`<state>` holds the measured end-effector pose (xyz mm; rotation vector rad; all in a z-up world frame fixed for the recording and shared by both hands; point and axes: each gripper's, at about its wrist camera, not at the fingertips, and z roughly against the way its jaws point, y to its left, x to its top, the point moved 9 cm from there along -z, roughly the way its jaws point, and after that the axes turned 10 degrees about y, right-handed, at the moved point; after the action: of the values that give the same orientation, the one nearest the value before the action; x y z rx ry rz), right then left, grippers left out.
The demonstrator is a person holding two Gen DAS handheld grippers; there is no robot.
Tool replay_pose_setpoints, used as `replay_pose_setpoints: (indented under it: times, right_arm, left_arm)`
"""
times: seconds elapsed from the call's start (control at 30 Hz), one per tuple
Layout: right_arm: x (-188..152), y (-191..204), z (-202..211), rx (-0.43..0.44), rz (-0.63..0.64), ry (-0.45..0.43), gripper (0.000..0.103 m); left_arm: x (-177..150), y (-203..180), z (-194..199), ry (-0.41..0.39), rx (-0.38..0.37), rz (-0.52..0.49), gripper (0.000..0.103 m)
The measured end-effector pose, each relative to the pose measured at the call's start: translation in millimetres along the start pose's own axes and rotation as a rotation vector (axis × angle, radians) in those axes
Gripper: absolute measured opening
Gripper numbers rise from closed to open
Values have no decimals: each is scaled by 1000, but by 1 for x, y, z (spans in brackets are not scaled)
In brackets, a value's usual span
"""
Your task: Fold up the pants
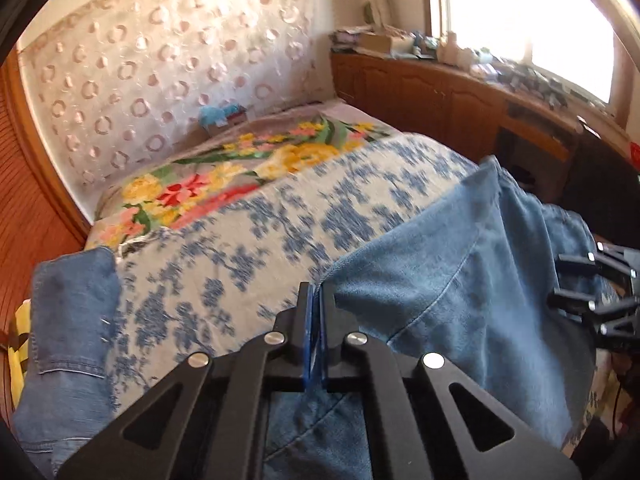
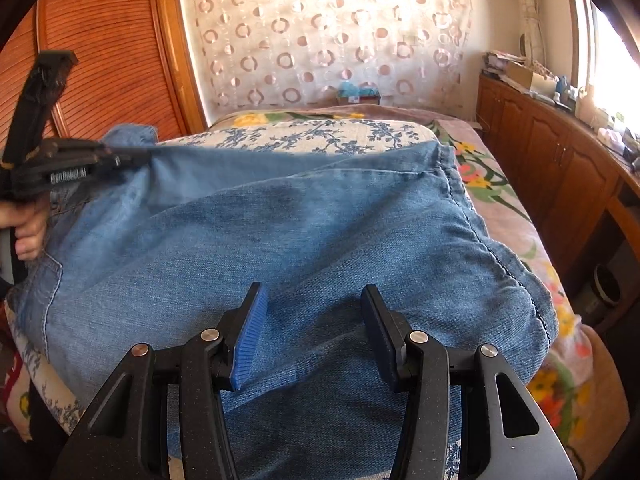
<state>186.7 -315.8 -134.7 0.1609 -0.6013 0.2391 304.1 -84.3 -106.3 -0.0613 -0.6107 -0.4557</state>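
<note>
Jeans (image 2: 304, 248) lie spread on bed (image 2: 520, 216). Our left gripper (image 1: 317, 300) pinches denim edge; right gripper (image 2: 314, 320) hovers spread over cloth. Risk we see: thin pinch slips when pulled, fold skews.

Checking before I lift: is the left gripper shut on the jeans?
Shut on the jeans: the left gripper has its pads together, pinching denim.
</note>
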Motion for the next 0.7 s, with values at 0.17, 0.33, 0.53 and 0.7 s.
replay_pose_setpoints:
  times: [0.17, 0.33, 0.53, 0.7]
  right_arm:
    - [-1, -1, 0, -4, -2, 3, 49]
    - [-2, -1, 1, -5, -2, 1, 49]
    - [-2, -2, 0, -3, -3, 3, 49]
    - [-2, -2, 0, -5, -2, 5, 49]
  left_arm:
    - [4, 15, -12, 24, 21, 28, 0]
    - [-4, 24, -19, 32, 25, 55, 0]
    - [-12, 26, -6, 19, 26, 55, 6]
    - [-21, 22, 9, -10, 13, 63, 7]
